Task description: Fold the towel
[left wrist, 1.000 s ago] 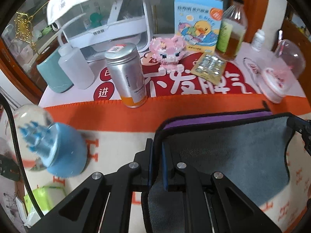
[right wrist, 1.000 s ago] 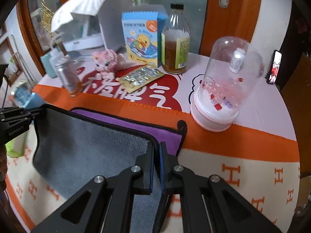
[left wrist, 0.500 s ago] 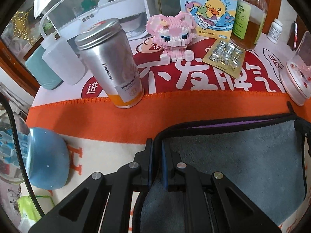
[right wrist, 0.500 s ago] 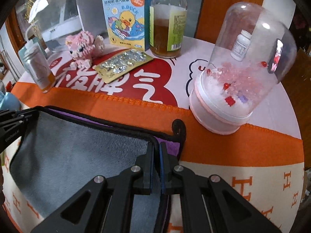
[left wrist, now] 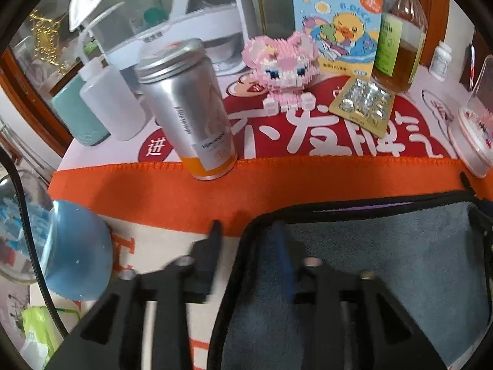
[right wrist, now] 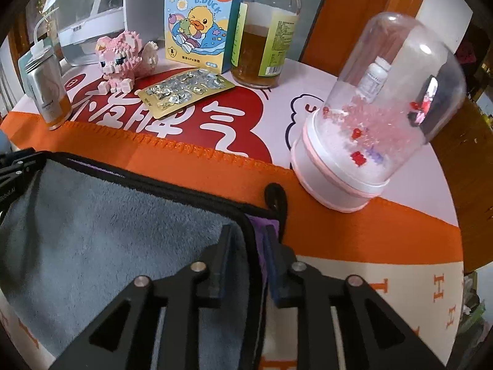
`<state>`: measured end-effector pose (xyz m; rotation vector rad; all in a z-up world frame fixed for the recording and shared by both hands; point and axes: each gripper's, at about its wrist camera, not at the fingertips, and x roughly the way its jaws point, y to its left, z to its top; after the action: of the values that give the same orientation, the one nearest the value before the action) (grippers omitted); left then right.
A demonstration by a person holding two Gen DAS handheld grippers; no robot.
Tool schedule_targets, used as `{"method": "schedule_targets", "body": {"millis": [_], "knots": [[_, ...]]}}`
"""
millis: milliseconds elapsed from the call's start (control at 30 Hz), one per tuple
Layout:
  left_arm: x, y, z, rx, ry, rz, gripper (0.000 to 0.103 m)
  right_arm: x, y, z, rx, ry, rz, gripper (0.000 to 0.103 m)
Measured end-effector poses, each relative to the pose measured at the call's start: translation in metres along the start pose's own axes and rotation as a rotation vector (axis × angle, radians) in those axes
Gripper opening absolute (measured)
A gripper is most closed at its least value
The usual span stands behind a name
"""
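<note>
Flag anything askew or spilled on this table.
The grey black-trimmed towel is folded unevenly: its purple lower layer peeks out at the corner by the right gripper. Nothing looks spilled or toppled.

Two matte black handheld grippers

The left gripper (left wrist: 246, 240) and right gripper (right wrist: 246, 240) had black triangular-cutout linkages, silver round screws, and blue pads (left wrist: 285, 259) lining the fingers; a thin black cable (left wrist: 27, 231) curved alongside.

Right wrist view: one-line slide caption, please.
Open right hand-held gripper straddles the folded grey microfibre towel's black-trimmed corner beside a clear plastic dome.
</note>
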<state>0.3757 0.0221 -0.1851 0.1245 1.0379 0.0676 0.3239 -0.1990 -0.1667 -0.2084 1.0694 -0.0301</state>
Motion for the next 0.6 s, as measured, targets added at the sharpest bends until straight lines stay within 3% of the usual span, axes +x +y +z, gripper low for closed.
{"method": "schedule_targets", "body": {"millis": [67,167,300,433,600], "knots": [[-0.008,0.005,-0.001,-0.031,-0.001,-0.018,0.059,-0.008,-0.001,-0.003,0.017,-0.01,0.019,0.031],[-0.026,0.013,-0.006,-0.076,-0.02,-0.049,0.076,-0.021,-0.002,-0.009,0.039,-0.01,0.026,0.033],[-0.062,0.019,-0.019,-0.085,-0.042,-0.094,0.085,-0.044,0.001,-0.021,0.058,-0.001,0.038,0.033],[-0.099,0.026,-0.038,-0.117,-0.06,-0.149,0.102,-0.078,0.003,-0.041,0.088,-0.01,0.075,0.039],[-0.144,0.032,-0.067,-0.121,-0.076,-0.185,0.102,-0.122,0.002,-0.069,0.146,-0.018,0.137,0.044]]}}
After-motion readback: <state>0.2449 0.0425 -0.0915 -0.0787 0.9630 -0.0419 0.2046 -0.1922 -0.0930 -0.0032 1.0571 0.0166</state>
